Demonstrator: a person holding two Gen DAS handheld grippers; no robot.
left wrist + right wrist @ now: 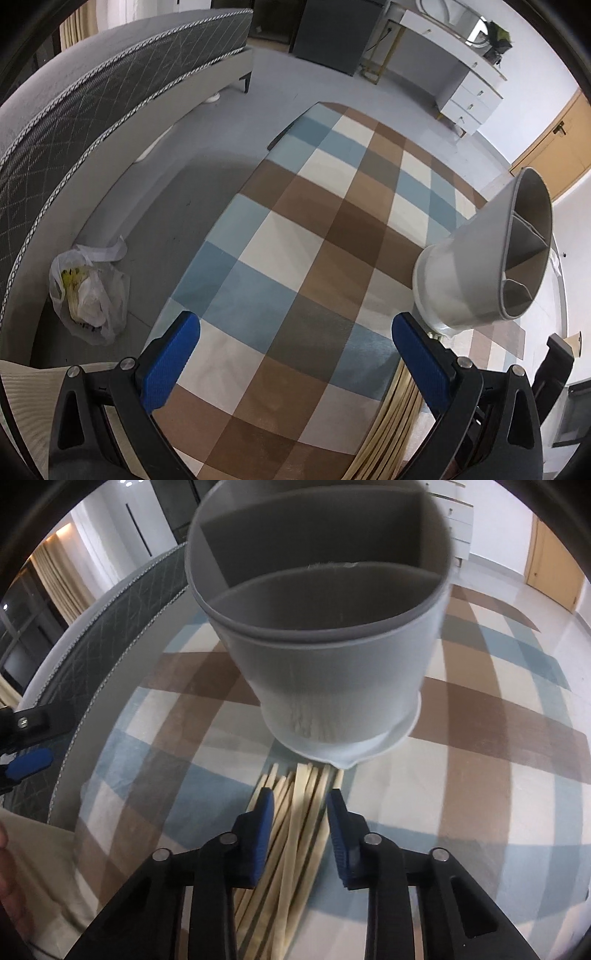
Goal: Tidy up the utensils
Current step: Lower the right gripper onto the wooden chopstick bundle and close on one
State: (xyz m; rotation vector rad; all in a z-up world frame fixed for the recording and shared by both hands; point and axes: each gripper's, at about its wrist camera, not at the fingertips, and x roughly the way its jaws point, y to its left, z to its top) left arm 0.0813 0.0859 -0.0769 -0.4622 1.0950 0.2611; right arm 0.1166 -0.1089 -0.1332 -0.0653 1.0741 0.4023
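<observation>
A round grey-white utensil holder (332, 657) with three empty compartments stands on the checked rug (480, 746). A bundle of pale wooden chopsticks (299, 834) lies on the rug, its far ends at the holder's base. My right gripper (301, 805) points down over the bundle with its jaws narrow. Several sticks lie between the blue pads and a few show outside the left pad; no pad visibly presses on them. My left gripper (295, 332) hangs wide open over the rug with nothing between its fingers. The holder (491, 258) and the chopsticks (391, 417) are to its right.
A grey bed (92, 110) runs along the rug's left side. A clear plastic bag (88, 295) sits on the floor beside it. A white dresser (469, 96) and a wooden door (554, 147) stand at the far wall. A person's beige trouser leg (40, 878) is at lower left.
</observation>
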